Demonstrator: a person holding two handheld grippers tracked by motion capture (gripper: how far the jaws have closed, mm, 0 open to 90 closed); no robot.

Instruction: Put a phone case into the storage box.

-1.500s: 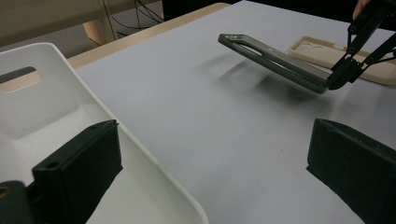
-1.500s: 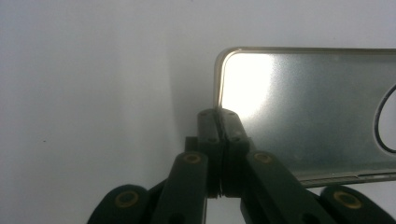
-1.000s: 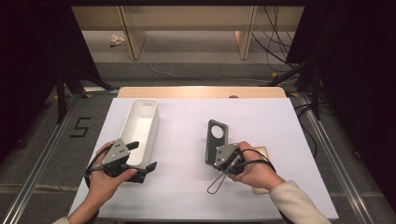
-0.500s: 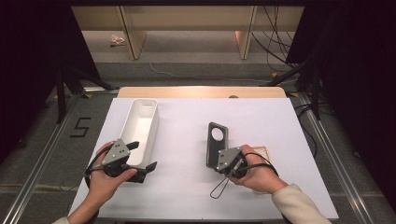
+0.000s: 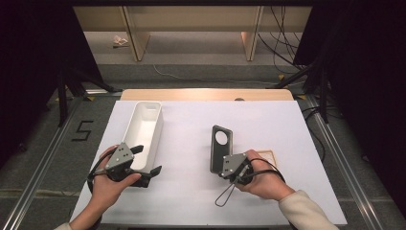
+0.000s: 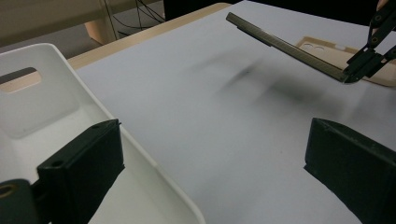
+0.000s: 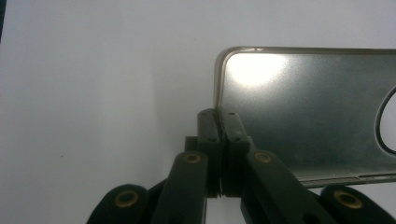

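Right hand-held gripper (image 7: 219, 140): clamped on dark phone case (image 5: 219, 146) edge, lifting it clear of desk (image 5: 191, 201). Left hand-held gripper (image 6: 210, 172): jaws wide, empty, straddling white bin (image 5: 143, 127) wall, probable drop point.

The phone case (image 5: 219, 147) is dark grey with a dull metallic sheen and a paler, olive-tinted rim; in the right gripper view (image 7: 308, 112) a bright white glare sits on its glossy face. A second phone case (image 5: 266, 157) beside it is pale beige. The bin (image 5: 143, 129) is plain white, inside and out. The table cover (image 5: 191, 191) is white and unpatterned, and the table edge (image 5: 206, 94) beyond it is light wood. The left gripper (image 5: 146, 162) and right gripper (image 5: 219, 167) have black jaws and grey top plates; brass-coloured rivets dot the right one's black links. The floor (image 5: 48, 143) is grey, with a black figure 5 (image 5: 82, 130) marked on it. The sleeve (image 5: 306, 213) is cream.
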